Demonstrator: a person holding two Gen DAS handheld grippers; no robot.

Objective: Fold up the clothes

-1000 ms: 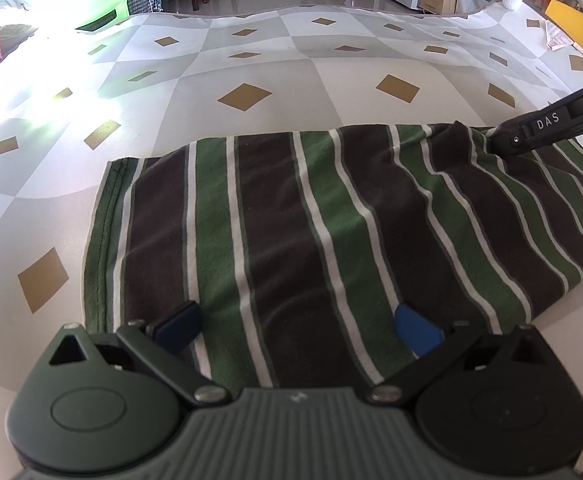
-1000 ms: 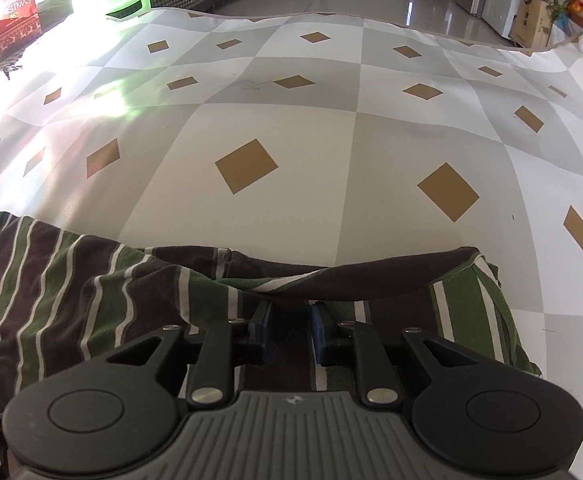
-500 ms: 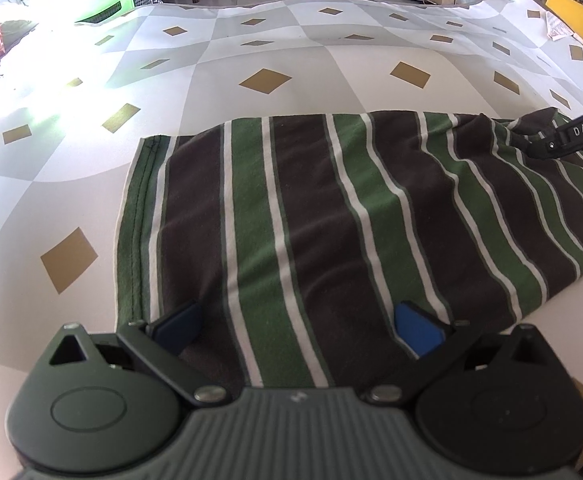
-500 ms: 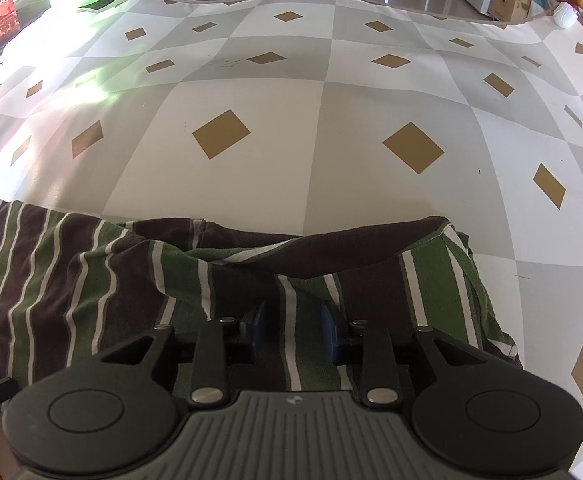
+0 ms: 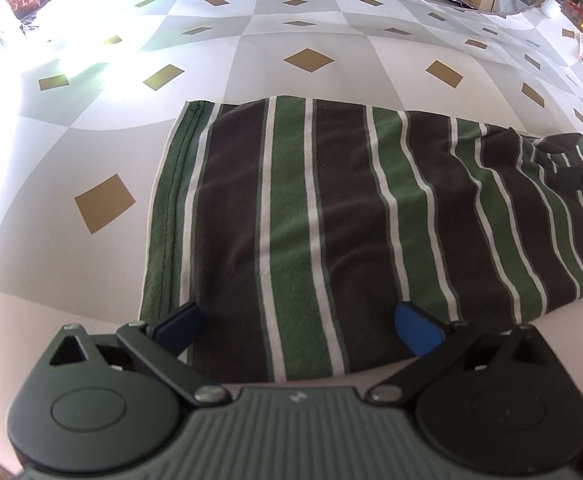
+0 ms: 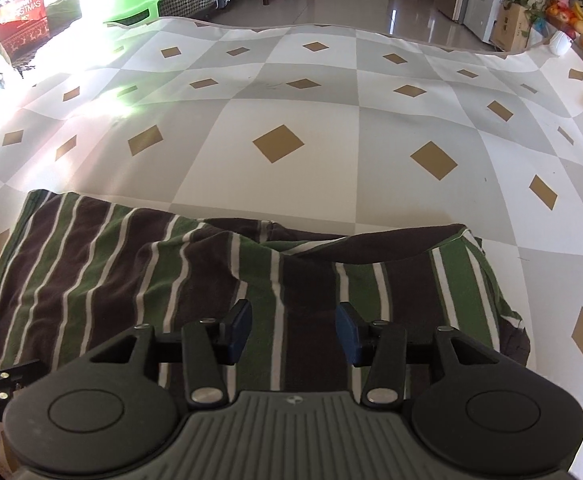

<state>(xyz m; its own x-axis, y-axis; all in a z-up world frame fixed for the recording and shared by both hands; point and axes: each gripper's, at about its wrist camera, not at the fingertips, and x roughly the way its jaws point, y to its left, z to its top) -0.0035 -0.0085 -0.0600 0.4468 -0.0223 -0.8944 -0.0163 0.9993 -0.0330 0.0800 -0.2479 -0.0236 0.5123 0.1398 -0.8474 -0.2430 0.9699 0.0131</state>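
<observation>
As striped shirt (image 6: 251,280) lies long axis left-right near surface (image 6: 291,140) front edge: right tool (image 6: 293,330) just opening, released; left tool (image 5: 299,326) spread wide, empty.

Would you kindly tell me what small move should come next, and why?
Probably lift the right gripper clear: its jaws have just been opening and nothing is pinched, while the striped shirt lies folded flat and the left gripper hangs open above it.

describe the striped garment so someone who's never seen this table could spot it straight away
A tablecloth of grey and white checks with tan diamonds covers the whole table. On its near side, just ahead of both grippers, lies the folded striped garment. It is the only clothing on the cloth, in wide dark brown and green bands split by thin white lines.
</observation>
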